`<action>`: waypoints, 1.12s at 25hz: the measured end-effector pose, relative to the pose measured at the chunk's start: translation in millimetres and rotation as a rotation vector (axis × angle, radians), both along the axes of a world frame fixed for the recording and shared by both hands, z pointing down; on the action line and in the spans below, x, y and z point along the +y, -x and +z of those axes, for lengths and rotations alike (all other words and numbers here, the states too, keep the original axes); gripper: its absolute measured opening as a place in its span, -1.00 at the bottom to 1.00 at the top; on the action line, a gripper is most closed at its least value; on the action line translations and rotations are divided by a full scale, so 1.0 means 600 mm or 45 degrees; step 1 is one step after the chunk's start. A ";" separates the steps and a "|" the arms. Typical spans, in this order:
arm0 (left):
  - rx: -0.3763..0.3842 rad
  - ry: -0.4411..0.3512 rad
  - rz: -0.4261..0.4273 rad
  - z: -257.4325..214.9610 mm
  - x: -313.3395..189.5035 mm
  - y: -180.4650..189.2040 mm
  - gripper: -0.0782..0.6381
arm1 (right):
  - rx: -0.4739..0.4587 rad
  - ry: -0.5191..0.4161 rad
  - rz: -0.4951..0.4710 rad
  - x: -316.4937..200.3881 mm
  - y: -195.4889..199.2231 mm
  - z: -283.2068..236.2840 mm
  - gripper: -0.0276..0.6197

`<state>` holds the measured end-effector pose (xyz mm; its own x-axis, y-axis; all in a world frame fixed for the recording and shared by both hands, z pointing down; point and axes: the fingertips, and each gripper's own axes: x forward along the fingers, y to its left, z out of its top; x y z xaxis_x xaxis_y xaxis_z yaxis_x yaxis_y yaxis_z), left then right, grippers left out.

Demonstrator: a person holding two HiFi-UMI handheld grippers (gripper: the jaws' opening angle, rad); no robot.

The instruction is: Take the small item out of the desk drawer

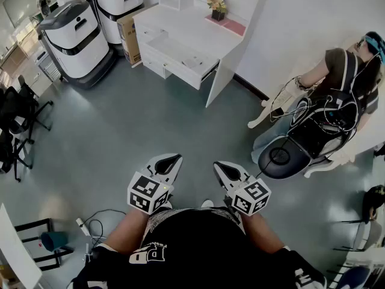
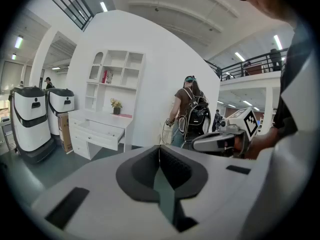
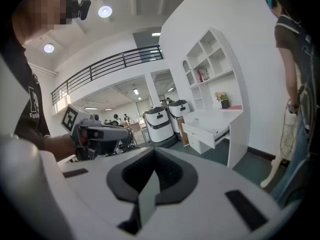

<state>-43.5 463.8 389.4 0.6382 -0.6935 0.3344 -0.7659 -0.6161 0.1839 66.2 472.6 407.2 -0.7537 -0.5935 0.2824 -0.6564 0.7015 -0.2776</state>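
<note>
The white desk stands far across the floor, and its upper drawer is pulled open. What lies in the drawer is too small to make out. Both grippers hang close to my body, far from the desk. My left gripper is shut with nothing in it, and so is my right gripper. In the left gripper view the shut jaws point toward the desk, with the right gripper alongside. The right gripper view shows its shut jaws, the desk and the left gripper.
Two white wheeled machines and a cardboard box stand left of the desk. A flower pot sits on the desk top. A person with a backpack is at the right. Black chairs and floor cables are at the left.
</note>
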 end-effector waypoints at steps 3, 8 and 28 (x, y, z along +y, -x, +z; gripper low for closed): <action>-0.001 0.004 0.008 0.003 0.007 -0.003 -0.74 | 0.000 0.001 0.000 0.003 0.000 0.003 -0.90; -0.001 -0.008 0.003 -0.004 0.010 0.003 -0.74 | 0.005 -0.001 -0.005 0.009 0.006 0.003 -0.90; 0.007 -0.002 -0.029 0.004 0.014 0.065 -0.74 | 0.005 0.003 -0.022 0.027 0.067 0.006 -0.89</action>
<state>-82.6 472.0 392.0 0.6238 -0.7085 0.3301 -0.7789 -0.5987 0.1869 26.3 488.9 411.0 -0.7625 -0.5798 0.2871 -0.6455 0.7119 -0.2766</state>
